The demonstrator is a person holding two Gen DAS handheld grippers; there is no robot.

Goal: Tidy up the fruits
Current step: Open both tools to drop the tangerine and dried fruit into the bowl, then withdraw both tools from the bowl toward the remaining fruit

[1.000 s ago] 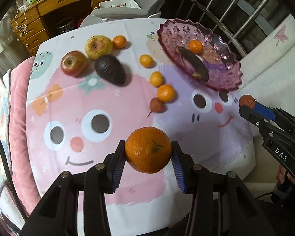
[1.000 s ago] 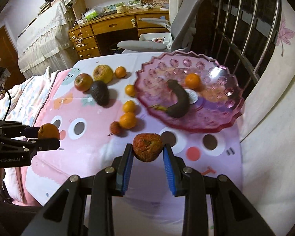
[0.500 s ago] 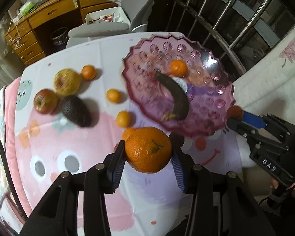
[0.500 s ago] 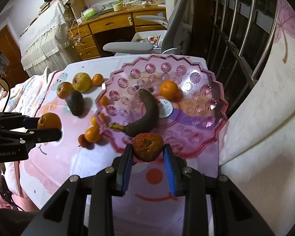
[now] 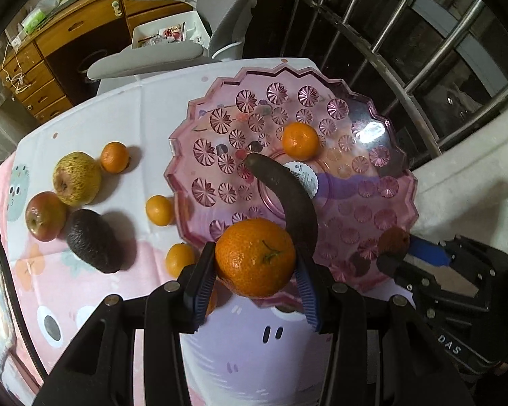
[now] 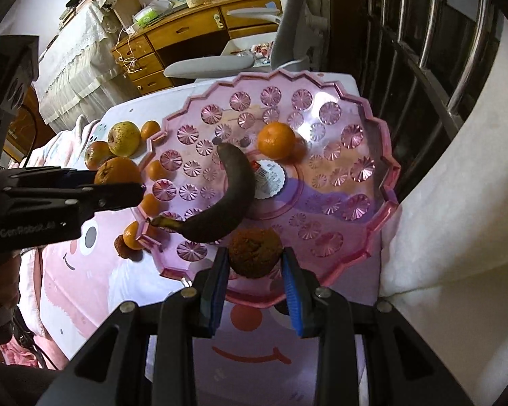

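The left gripper (image 5: pixel 255 267) pinches a big round orange (image 5: pixel 255 257) and the right gripper (image 6: pixel 255 264) pinches a brown bumpy fruit (image 6: pixel 255 252), both held over the near edge of the pink glass plate (image 6: pixel 376 230), ready, I think, to drop in.

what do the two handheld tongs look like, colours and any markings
Both the left tongs and the right tongs are matte black plastic with ribbed blue pads and round silver screws. The left body reads "GenRobot.AI" in white; the right shows "DAS". A black cable trails by the left one.
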